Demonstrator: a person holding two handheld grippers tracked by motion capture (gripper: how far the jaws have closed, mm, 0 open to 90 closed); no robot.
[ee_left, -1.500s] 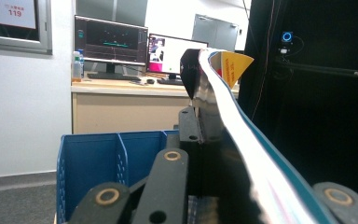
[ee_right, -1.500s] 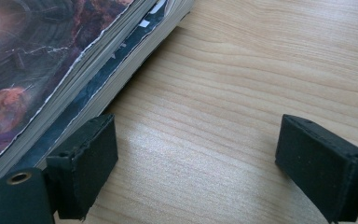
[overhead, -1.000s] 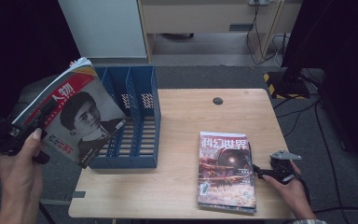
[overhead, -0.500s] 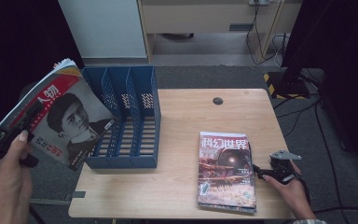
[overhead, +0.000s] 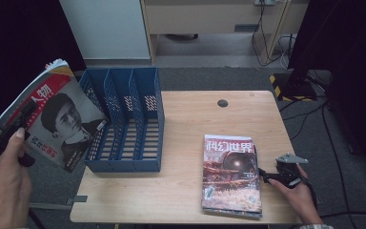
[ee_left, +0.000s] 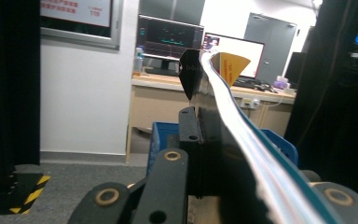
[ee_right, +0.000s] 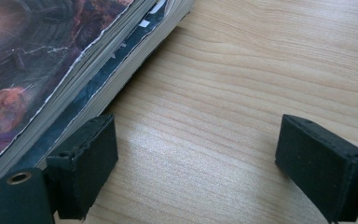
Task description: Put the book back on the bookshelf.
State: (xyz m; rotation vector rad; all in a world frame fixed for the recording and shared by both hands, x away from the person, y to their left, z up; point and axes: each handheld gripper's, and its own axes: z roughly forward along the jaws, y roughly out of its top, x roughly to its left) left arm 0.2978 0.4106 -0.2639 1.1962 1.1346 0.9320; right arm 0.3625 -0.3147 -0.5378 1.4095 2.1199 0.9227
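Note:
A magazine with a portrait on its cover (overhead: 62, 121) is held up, tilted, left of the table's edge, with my left gripper (overhead: 25, 113) shut on its left side. In the left gripper view the magazine (ee_left: 235, 121) runs edge-on between the jaws of the left gripper (ee_left: 203, 109). A blue file rack (overhead: 124, 119) with three slots stands on the table's left part, just right of the held magazine. A stack of magazines (overhead: 231, 174) lies flat at the front right. My right gripper (overhead: 266, 175) rests open on the table beside the stack's right edge, its pads (ee_right: 86, 161) apart over bare wood.
The wooden table (overhead: 190, 119) has a small black round cap (overhead: 223, 103) near its far edge. A white cabinet (overhead: 105, 28) and a wooden desk (overhead: 209, 16) stand behind it. A yellow-and-black striped base (overhead: 279, 81) and cables lie on the floor at the right.
My left hand has carried the portrait magazine leftward, away from the blue rack. The right gripper and the stack have not moved.

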